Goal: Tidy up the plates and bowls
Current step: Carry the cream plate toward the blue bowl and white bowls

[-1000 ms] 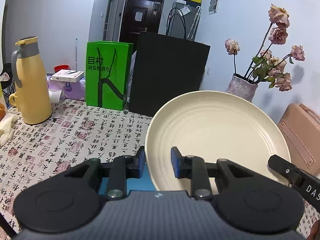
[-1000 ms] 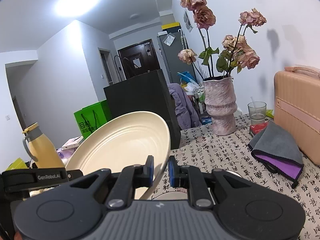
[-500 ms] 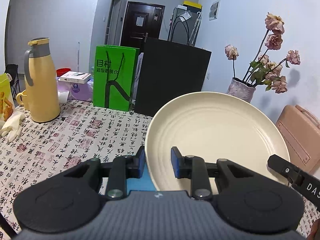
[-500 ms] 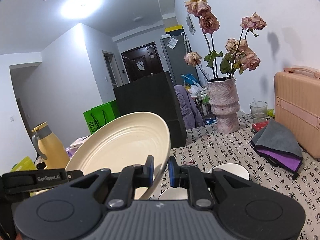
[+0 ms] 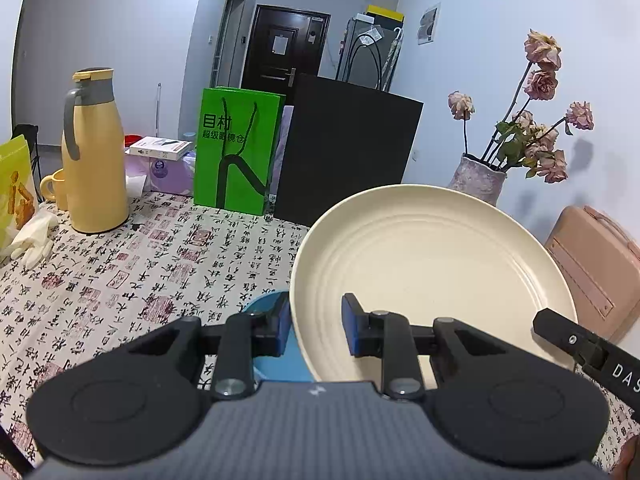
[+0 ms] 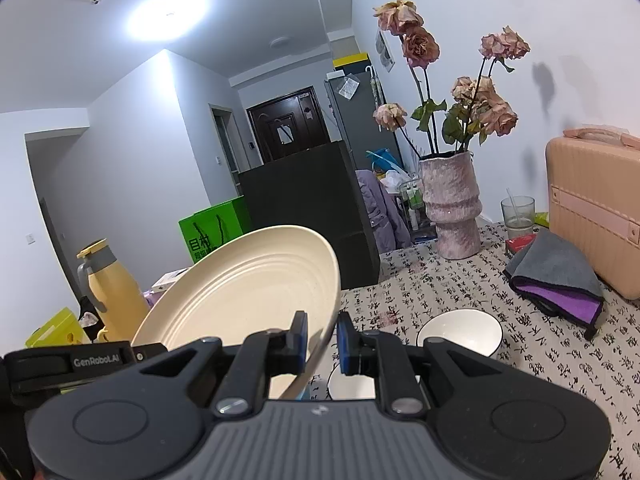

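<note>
Open counter [image 5: 132, 280] lay left of the cream plate [image 5: 420, 272], bounded by thermos [image 5: 94, 152] and green bag [image 5: 236, 152] behind; right of it, two white bowls [image 6: 460, 330] blocked passage.

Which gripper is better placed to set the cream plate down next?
Probably right. The right gripper pinches the cream plate's rim, tilted in the air above the white bowls. The left gripper straddles the opposite rim with a visible gap, apparently not gripping.
</note>
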{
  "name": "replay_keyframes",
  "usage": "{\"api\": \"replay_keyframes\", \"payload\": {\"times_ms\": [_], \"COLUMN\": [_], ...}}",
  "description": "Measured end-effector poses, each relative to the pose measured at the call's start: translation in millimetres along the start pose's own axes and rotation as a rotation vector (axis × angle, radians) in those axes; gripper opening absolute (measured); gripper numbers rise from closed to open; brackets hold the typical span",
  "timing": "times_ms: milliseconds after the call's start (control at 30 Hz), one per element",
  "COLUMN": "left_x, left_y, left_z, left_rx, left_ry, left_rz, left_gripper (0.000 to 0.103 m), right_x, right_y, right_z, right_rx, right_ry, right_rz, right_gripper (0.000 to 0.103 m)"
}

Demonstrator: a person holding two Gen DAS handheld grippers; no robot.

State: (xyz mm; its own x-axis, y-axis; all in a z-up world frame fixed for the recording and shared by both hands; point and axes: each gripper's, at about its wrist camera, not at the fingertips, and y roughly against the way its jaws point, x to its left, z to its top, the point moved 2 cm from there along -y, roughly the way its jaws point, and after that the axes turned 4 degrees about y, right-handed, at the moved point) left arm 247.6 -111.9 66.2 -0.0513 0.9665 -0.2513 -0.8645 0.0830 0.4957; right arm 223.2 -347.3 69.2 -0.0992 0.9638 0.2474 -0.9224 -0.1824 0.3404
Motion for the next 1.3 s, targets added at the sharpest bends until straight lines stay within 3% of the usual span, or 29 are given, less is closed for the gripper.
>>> {"api": "replay_keyframes", "payload": {"times_ms": [1300], "left_x": [26.9], "left_y": [2.1], "left_z": [-47.4], "left_rx": [-0.03], "left_ry": [0.003], "left_rz": [-0.058], "left_gripper": [0.027], "right_x": [-1.7], "right_y": [-0.7], "right_z": [-55.8], "right_rx": [0.064], "right_ry": [-0.016], "right_rz": [0.006], "right_gripper": [0.015]}}
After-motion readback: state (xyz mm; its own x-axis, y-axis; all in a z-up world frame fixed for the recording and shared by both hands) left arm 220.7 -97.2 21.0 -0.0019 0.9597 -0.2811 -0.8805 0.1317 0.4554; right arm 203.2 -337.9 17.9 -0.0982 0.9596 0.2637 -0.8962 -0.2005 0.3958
